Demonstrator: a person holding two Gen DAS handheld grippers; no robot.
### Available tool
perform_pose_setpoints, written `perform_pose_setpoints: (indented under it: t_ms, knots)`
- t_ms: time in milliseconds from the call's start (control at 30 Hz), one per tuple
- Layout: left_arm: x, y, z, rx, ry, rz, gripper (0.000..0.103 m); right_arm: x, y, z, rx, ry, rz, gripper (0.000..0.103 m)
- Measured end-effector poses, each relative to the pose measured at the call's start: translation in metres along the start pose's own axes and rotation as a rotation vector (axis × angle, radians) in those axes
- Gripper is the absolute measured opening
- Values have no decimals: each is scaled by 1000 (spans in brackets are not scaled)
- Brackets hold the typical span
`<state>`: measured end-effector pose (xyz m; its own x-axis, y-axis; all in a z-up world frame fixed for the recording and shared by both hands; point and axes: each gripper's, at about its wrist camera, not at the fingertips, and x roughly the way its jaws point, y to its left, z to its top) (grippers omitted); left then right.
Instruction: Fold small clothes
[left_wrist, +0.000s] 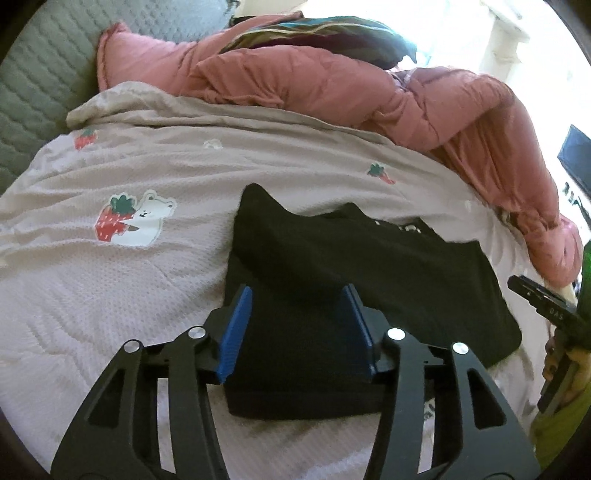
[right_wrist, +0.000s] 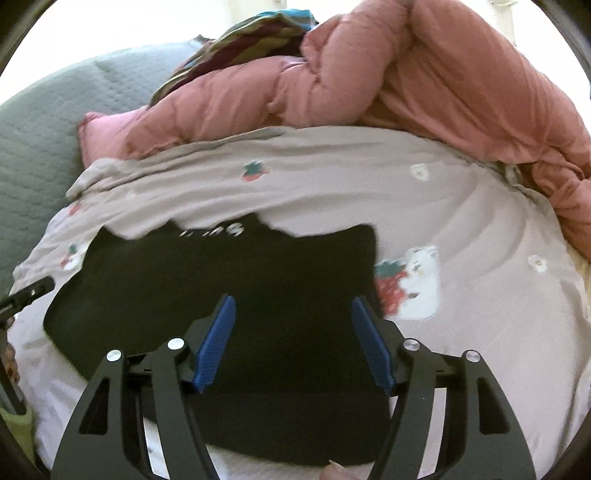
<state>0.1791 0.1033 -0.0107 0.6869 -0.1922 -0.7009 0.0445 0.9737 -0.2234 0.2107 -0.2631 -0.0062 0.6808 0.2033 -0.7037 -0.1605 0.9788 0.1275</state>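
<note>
A black garment (left_wrist: 369, 273) with white lettering lies partly folded on the beige strawberry-and-bear bedsheet (left_wrist: 110, 280). My left gripper (left_wrist: 297, 295) is open, its blue pads hovering above the garment's near left part, holding nothing. My right gripper (right_wrist: 293, 306) is open too, above the garment (right_wrist: 221, 280) near its right edge, holding nothing. The right gripper also shows at the right edge of the left wrist view (left_wrist: 543, 299). The left gripper's tip shows at the left edge of the right wrist view (right_wrist: 27, 291).
A bunched pink quilt (left_wrist: 332, 81) lies along the far side of the bed and curves down the right. A striped cloth (left_wrist: 314, 37) sits on it. A grey quilted headboard (left_wrist: 37, 85) is at the far left.
</note>
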Motion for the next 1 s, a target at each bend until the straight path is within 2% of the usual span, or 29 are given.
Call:
perform_pose_setpoints:
  t_ms: [200,300,467,833,867,900,1000]
  knots:
    - [18,-8,-19,42,84,29,44,10,19,-19,-27,77,47,64]
    - [25,-8,-28,60,119,53,44,14,22,-29,-32,115,42,64]
    - [25,-6,-35,65,127,62,44,21,16,-47,-12,174,41,68]
    - [12,-5,-41,58,107,64,45,11,16,-55,-35,179,40,68]
    - [9,-5,-40,58,96,66,55,9,16,-54,-32,174,43,68]
    - [5,-5,-40,59,82,75,72,7,16,-54,-30,170,48,69]
    - [-4,-2,-38,46,52,73,75,-2,19,-52,-33,143,66,69]
